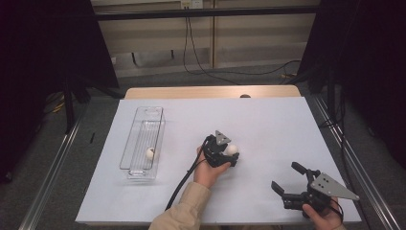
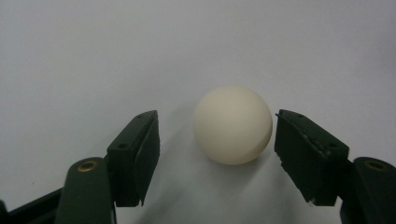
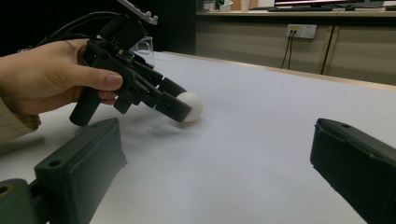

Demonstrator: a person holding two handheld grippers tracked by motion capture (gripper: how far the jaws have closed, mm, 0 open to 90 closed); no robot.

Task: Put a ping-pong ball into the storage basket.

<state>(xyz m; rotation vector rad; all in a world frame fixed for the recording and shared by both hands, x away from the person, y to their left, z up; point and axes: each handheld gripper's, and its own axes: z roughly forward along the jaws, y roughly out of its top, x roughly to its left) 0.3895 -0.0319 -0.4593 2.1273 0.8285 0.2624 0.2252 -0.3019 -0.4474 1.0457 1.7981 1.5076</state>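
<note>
While the right gripper (image 1: 283, 179) gapes, the left gripper (image 2: 217, 135) stands spread around the ball (image 2: 233, 124)

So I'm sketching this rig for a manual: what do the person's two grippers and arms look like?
Both are black pistol-style handhelds with two blocky black jaws. The left gripper carries a small grey triangular plate and trails a black cable along a beige sleeve. The right gripper has a larger grey triangular plate with small holes. The left gripper's pads are matt dark, with brass-coloured pivot screws behind.
</note>
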